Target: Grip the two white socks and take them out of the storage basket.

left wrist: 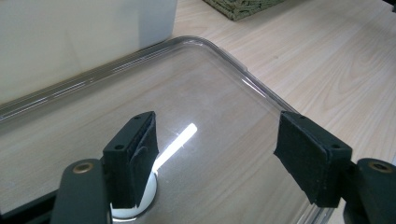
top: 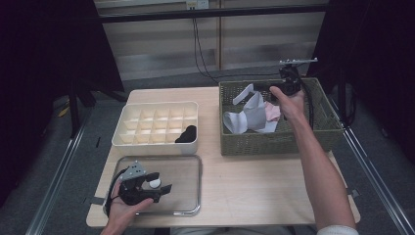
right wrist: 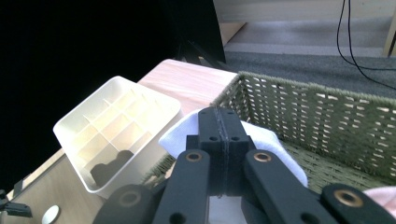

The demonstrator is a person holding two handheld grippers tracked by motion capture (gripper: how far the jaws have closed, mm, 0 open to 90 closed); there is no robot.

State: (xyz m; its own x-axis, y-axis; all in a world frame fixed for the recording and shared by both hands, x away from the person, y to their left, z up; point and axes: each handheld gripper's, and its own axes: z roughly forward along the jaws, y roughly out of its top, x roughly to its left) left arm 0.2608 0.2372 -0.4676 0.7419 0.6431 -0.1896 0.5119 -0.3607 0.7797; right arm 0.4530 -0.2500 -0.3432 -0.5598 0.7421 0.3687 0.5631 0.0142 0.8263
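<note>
Right gripper pinched shut on white sock, held over green basket at table's far right corner. Sock best lifted fully clear of basket rim before being carried to divided box. Left gripper held wide apart over clear tray, nothing gripped.

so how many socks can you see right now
4, as far as I can tell. A black sock sits in the divided box. In the basket: one white sock pinched by the right gripper, another white one, a pink one. More may be hidden underneath.
</note>
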